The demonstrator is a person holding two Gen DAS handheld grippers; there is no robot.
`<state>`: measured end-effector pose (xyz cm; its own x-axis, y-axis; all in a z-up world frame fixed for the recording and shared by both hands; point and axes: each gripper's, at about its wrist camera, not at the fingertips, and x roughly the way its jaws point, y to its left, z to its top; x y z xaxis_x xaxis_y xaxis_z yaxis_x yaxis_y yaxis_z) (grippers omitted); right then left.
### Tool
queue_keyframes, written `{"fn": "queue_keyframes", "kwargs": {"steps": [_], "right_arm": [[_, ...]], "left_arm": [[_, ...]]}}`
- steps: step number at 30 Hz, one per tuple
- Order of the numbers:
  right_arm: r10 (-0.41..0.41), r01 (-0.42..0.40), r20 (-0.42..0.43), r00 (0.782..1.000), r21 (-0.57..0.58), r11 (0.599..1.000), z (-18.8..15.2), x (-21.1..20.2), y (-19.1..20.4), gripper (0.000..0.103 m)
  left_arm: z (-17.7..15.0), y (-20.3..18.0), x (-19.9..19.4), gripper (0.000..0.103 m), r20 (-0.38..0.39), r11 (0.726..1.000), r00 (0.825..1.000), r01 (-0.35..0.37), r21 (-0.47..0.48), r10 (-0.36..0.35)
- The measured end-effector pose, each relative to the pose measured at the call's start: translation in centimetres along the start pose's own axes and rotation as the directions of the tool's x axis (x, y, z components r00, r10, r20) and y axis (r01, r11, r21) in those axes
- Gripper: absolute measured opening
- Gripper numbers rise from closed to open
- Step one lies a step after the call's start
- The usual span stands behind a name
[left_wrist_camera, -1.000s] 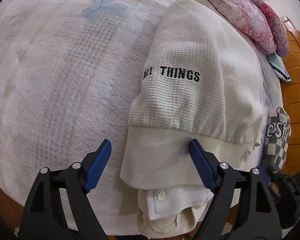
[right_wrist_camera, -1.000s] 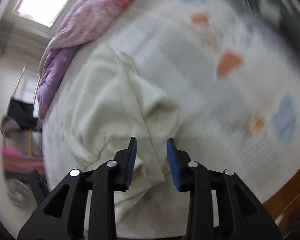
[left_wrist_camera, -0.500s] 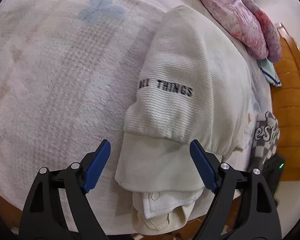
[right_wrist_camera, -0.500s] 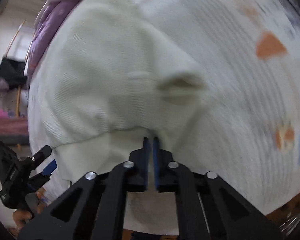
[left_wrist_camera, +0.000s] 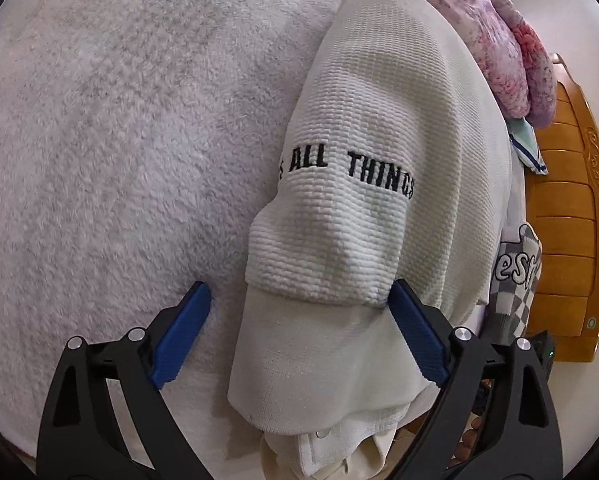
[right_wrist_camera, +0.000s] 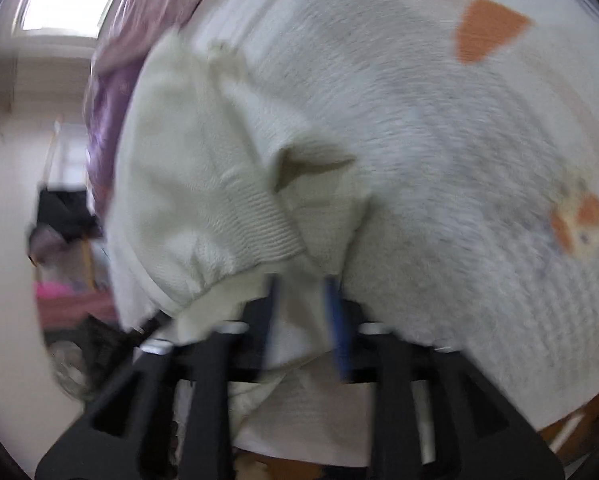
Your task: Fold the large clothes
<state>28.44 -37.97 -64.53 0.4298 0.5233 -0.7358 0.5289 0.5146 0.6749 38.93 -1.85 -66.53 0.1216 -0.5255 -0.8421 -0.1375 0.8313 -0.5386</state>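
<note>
A cream waffle-knit garment (left_wrist_camera: 383,128) with black letters "ALL THINGS" lies folded on the fleecy bed cover (left_wrist_camera: 119,140). My left gripper (left_wrist_camera: 299,304) is open, its blue fingers on either side of the garment's near hem, which lies between them. In the blurred right wrist view the same garment (right_wrist_camera: 203,184) lies bunched by the bed's edge. My right gripper (right_wrist_camera: 305,300) has its fingers a little apart, with a fold of the cream cloth between them.
A pink and purple quilt (left_wrist_camera: 495,32) lies at the far side of the bed. A wooden headboard (left_wrist_camera: 567,216) stands at the right. A grey checkered cloth (left_wrist_camera: 515,276) lies beside the garment. The cover has orange patches (right_wrist_camera: 487,28).
My left gripper has moved closer to the garment's hem and stays open. My right gripper was shut half a second ago; its fingers now stand apart, and the view has shifted.
</note>
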Motion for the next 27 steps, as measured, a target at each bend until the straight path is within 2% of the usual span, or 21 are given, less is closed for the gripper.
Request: {"fn": "queue_keyframes", "kwargs": {"steps": [1, 4, 8, 11, 14, 18, 23, 27], "right_arm": [[0.033, -0.033, 0.013, 0.999, 0.025, 0.999, -0.1, -0.4, -0.7, 0.065], [0.125, -0.127, 0.022, 0.992, 0.106, 0.986, 0.2, -0.7, -3.4, 0.065], [0.186, -0.186, 0.007, 0.982, 0.132, 0.974, 0.3, 0.7, -4.4, 0.067], [0.225, -0.223, -0.004, 0.974, 0.136, 0.965, 0.4, 1.6, -4.0, 0.069], [0.266, -0.258, -0.057, 0.962, 0.116, 0.959, 0.5, 3.1, -2.4, 0.075], [0.301, -0.292, -0.062, 0.952, 0.115, 0.949, 1.1, 4.3, -1.8, 0.089], [0.314, -0.309, -0.119, 0.942, 0.059, 0.949, 1.2, 4.4, -0.7, 0.091], [0.362, -0.351, -0.127, 0.924, 0.1, 0.931, 0.9, 4.9, -0.4, 0.09]], "left_arm": [[0.1, 0.0, 0.0, 0.09, -0.004, 1.0, 1.0, 0.003, -0.002, -0.003], [0.1, -0.7, -0.2, 0.089, -0.006, 0.999, 1.0, 0.022, 0.026, -0.022], [-0.3, -1.8, 0.2, 0.09, -0.018, 0.996, 0.999, 0.047, 0.069, -0.046], [-0.3, -2.0, 0.8, 0.09, -0.018, 0.996, 0.999, 0.046, 0.071, -0.045], [-0.2, -2.0, 0.9, 0.09, -0.019, 0.995, 0.998, 0.055, 0.078, -0.053], [-0.1, -1.9, 0.9, 0.09, -0.025, 0.994, 0.997, 0.07, 0.087, -0.068], [0.3, -0.5, 0.5, 0.09, -0.005, 0.992, 0.993, 0.118, 0.034, -0.118], [0.2, 0.4, 0.3, 0.09, 0.02, 0.989, 0.99, 0.143, -0.024, -0.143]]}}
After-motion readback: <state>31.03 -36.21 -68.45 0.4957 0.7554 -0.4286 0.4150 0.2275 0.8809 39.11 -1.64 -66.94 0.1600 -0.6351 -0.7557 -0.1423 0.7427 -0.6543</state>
